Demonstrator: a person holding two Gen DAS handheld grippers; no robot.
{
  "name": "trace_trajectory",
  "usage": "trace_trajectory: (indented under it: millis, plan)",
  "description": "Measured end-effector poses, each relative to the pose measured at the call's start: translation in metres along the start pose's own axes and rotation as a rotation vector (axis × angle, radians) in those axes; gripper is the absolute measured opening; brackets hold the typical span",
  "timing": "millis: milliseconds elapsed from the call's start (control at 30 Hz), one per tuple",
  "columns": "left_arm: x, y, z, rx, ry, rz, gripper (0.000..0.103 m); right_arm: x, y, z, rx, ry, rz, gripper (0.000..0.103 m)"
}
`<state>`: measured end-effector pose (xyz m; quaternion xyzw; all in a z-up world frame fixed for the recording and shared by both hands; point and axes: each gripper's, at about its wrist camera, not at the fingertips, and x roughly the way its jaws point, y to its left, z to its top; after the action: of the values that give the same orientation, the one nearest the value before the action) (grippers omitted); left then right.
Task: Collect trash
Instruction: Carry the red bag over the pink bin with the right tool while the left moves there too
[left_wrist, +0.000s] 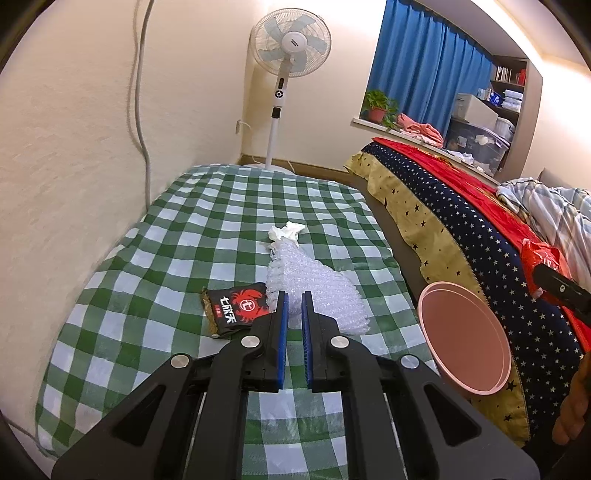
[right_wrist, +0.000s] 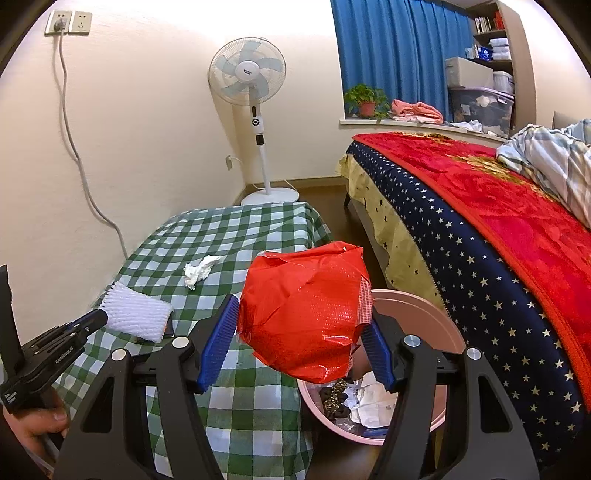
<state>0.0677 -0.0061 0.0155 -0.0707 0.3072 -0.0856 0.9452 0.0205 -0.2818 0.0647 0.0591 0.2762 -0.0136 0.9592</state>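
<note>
Two blue pads of my left gripper (left_wrist: 294, 301) sit nearly pressed together, empty, just before the foam netting (left_wrist: 314, 291) on the checked tablecloth (left_wrist: 147, 258). My right gripper (right_wrist: 301, 326) pinches a red wrapper (right_wrist: 303, 314) above the pink bin (right_wrist: 424, 314).

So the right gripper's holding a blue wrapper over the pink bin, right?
Not quite: the wrapper is red, not blue. The right wrist view shows the right gripper holding it above the pink bin, as you said.
</note>
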Motion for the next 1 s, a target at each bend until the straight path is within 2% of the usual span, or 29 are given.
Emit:
trace_trajectory:
  millis: [567, 1000]
  plan:
    - [0.03, -0.022, -0.003, 0.035, 0.015, -0.031, 0.007, 0.03, -0.013, -0.006, 0.033, 0.03, -0.048, 0.064]
    - [0.048, -0.055, -0.007, 0.08, 0.016, -0.097, 0.007, 0.047, -0.028, -0.009, 0.054, 0.045, -0.109, 0.064]
